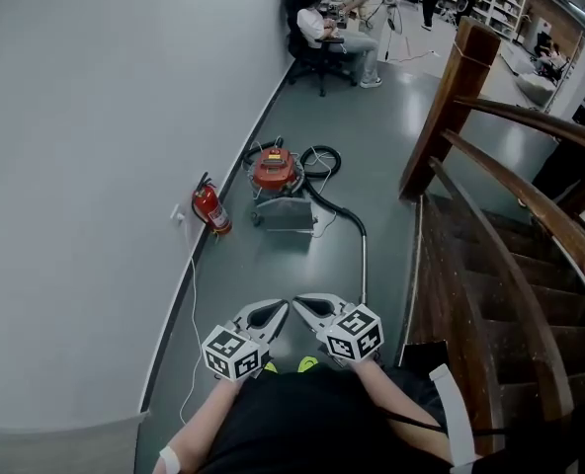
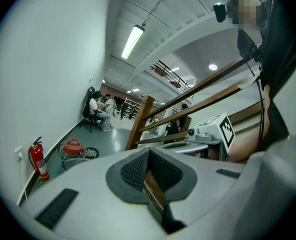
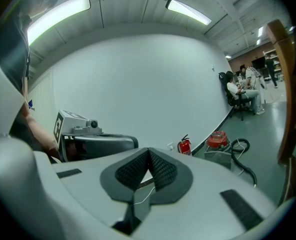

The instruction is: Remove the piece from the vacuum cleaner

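Nearest: left gripper, held low in front of the person, jaws together with nothing between them. The right gripper is just beside it, tips almost meeting, jaws likewise closed and empty. Both point ahead and slightly down over the grey floor. Yellow-green shoe tips show just below them.

The vacuum cleaner stands well ahead on the floor, near the white wall; it has a red top and a grey base. Its black hose loops out to the right, then joins a thin metal tube that runs straight back toward the person. The tube's near end is hidden behind the right gripper. A red fire extinguisher stands against the wall, just left of the vacuum cleaner. A white cable trails along the wall's foot.

Right edge: wooden stair rail and post, with dark steps behind. An open strip of floor runs between wall and stairs, from the grippers to the vacuum cleaner; the tube lies along its right side. At the far end, people sit at a desk.
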`<state>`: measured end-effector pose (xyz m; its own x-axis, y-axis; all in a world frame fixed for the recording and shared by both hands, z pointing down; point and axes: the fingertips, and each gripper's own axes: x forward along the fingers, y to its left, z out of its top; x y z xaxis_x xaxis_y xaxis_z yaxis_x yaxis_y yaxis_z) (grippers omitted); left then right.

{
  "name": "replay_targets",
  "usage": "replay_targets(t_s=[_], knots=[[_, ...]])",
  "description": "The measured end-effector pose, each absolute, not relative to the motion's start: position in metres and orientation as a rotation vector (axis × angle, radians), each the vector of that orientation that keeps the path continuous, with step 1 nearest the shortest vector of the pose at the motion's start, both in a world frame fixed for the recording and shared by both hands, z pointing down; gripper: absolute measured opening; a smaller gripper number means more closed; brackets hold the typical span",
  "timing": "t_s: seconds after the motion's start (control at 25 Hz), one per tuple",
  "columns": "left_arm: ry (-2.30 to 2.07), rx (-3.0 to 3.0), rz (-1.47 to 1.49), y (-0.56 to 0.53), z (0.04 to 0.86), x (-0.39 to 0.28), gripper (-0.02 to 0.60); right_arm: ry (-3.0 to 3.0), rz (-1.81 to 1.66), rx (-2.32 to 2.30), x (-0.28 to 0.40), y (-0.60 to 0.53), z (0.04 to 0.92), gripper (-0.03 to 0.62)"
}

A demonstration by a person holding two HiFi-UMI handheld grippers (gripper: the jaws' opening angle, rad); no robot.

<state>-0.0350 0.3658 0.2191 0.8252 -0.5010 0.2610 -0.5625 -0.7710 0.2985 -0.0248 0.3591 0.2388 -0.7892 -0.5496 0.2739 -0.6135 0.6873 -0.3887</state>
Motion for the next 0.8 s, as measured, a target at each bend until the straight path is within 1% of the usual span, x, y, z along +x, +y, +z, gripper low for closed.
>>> replay_targets(t_s=[0.8], knots=[[-0.832, 2.623, 0.268, 0.363, 0.228, -0.014, 0.009, -2.746, 0.735, 0.967, -0.001, 0.356, 0.251, 0.012]])
